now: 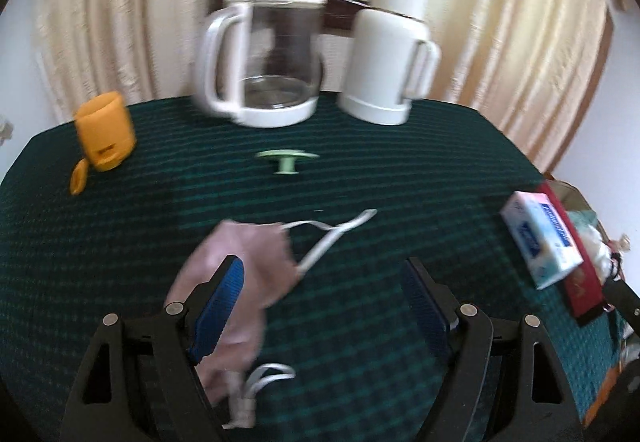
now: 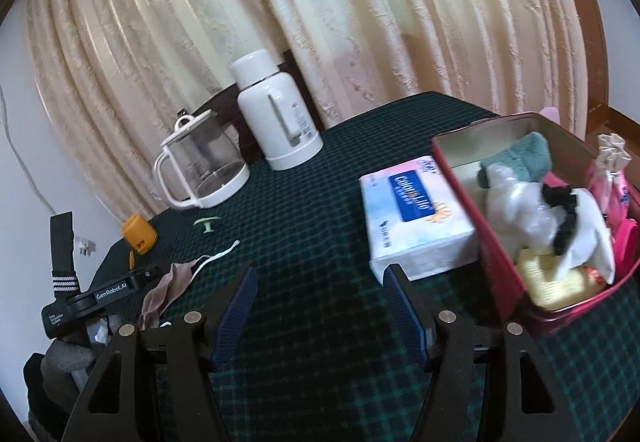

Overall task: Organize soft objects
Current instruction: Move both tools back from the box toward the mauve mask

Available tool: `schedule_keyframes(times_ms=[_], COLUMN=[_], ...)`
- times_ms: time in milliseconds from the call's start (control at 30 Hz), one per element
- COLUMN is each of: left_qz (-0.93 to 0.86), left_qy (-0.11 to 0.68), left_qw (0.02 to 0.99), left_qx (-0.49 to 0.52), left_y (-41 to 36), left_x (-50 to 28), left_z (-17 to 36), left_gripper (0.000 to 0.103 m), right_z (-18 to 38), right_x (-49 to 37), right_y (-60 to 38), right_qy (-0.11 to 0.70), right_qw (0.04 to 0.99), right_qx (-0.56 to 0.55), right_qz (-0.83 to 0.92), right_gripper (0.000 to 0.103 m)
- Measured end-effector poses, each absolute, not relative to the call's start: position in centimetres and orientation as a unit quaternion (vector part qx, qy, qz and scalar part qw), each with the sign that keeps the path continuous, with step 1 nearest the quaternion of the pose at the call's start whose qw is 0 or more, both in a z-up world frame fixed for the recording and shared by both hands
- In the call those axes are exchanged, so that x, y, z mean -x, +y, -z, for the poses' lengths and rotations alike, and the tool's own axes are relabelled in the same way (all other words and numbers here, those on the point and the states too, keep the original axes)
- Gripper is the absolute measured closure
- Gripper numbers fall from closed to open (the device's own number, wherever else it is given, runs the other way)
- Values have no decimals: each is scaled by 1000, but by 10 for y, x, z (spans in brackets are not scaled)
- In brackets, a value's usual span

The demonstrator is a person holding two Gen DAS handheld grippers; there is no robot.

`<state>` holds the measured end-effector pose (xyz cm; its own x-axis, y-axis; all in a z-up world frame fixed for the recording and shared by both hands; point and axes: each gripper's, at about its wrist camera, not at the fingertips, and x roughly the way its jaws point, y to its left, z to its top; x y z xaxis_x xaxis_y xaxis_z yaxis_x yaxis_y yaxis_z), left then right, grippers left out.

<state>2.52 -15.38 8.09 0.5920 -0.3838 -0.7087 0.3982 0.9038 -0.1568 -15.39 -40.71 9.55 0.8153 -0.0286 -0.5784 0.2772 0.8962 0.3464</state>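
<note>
**A:** Mask [image 1: 240,282] question. Pink fabric face mask, lying crumpled on the green checked tabletop [image 1: 360,178], right at the near edge under the left gripper [image 1: 320,306]. How would you grab it?

**B:** Looks super light and floppy, so I'd guess it just sags and folds wherever you lift it. I'd pinch the bunched cloth body, not the white ear loops [image 1: 332,234], since those are thin and would probably slip or leave the whole thing dangling.

**A:** Which way does it run?

**B:** In the left wrist view its long axis goes diagonally, from near-left up toward the middle of the tabletop, with one loop trailing off far-right and another bunched at the near end. It's blurry though.

**A:** Is it being held?

**B:** Nope. The left gripper's jaws stand wide; the mask sits around the left finger [image 1: 220,306], not pinched. The right gripper [image 2: 320,306] is spread too, nothing between its fingers, just cloth-covered tabletop.

**A:** And where does it go?

**B:** My guess is the red tin [image 2: 500,242] further right, past the tissue box [image 2: 412,218]. It's already full of soft stuff.
</note>
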Motion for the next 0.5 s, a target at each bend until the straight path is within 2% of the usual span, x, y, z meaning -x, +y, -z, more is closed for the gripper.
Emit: schedule_keyframes(times_ms=[267, 500], left_qz=[147, 132], left_qy=[411, 427], left_qw=[900, 895], left_qx=[11, -2], left_y=[-101, -90], left_x=[-44, -49], left_z=[-58, -39], left_gripper=[22, 22], right_z=[-92, -87], right_x=[138, 126], right_y=[-386, -372], right_qy=[308, 323], right_qw=[927, 923], right_qx=[-203, -201], right_qz=[63, 52], right_gripper=[34, 34])
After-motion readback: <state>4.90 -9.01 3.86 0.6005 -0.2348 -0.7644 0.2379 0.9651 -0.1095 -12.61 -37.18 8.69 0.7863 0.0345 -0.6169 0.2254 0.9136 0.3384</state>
